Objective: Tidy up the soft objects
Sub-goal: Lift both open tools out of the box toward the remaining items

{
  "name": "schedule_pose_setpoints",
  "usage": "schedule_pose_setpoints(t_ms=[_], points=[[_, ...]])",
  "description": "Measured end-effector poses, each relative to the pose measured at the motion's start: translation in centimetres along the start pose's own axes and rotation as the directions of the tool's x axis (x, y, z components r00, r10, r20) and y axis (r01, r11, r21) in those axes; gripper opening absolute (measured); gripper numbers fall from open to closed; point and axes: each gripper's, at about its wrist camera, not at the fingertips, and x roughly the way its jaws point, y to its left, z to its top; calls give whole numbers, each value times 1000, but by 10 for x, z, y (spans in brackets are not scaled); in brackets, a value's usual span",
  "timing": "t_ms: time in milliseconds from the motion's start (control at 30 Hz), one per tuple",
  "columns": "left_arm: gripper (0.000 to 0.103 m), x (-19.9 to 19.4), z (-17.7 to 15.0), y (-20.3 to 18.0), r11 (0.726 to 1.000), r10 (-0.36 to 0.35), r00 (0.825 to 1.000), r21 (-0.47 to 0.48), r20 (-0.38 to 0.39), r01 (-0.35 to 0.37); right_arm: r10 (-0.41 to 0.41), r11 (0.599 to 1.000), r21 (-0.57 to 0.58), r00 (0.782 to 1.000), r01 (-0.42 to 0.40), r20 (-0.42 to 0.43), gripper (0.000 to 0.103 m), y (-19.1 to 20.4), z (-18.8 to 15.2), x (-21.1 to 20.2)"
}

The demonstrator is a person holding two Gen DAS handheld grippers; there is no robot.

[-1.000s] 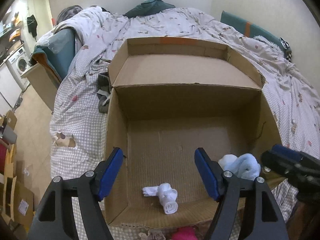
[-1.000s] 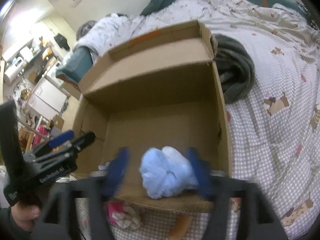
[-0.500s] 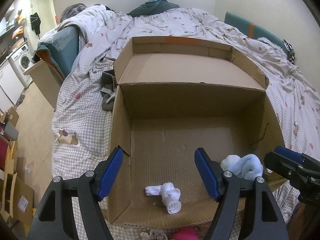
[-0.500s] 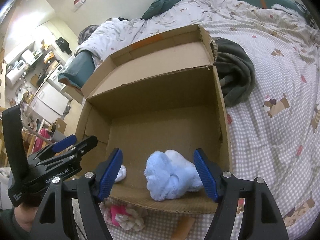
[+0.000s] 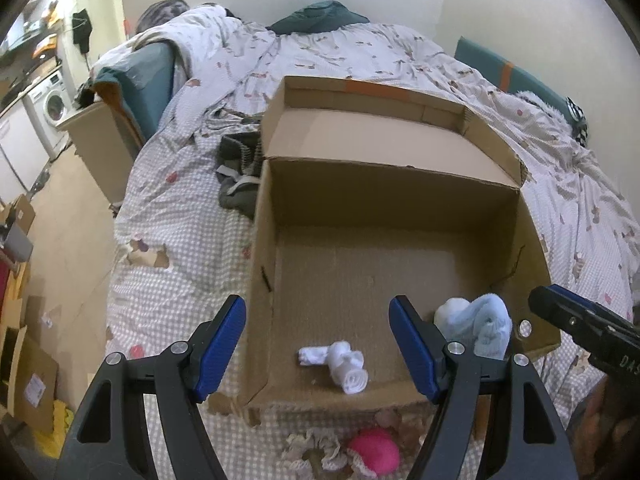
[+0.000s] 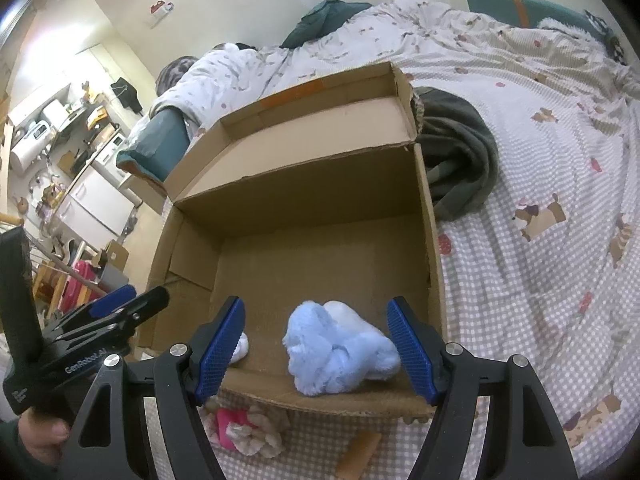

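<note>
Both my left gripper [image 5: 318,346] and right gripper [image 6: 316,346] gape empty; the pink frilly bundle [image 5: 374,454] lies just below my left, nearer it.

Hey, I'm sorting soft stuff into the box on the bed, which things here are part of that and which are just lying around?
Part of the job:
cardboard box
white rolled socks
light blue fluffy bundle
pink frilly item, not yet in the box

Just lying about:
dark grey garment
checked bedspread
washing machine
</note>
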Motion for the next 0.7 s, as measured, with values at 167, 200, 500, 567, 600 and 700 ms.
schedule_pose_setpoints(t_ms=[167,200,500,567,600,700], points=[[72,-11,-12,14,999,18,1000,-35,-3,-18,-7,1000,-20,1000,8,8,77,3,-5,-10],[72,-13,-14,15,999,20,1000,-40,-6,-20,-7,1000,-24,1000,7,11,77,4,-6,-13],[72,-34,-43,19,999,21,1000,-46,-14,-22,8,999,-32,1000,-8,9,77,13,-25,-29],[72,-38,-48,19,999,18,1000,-44,-14,-18,13,1000,-29,1000,-13,12,77,14,-30,-33],[72,-40,-50,19,999,19,1000,-43,-13,-20,18,1000,-21,1000,-17,11,77,13,-32,-35],[72,-46,-58,19,999,20,1000,-48,-15,-20,29,1000,-4,1000,-29,6,77,13,-39,-39]])
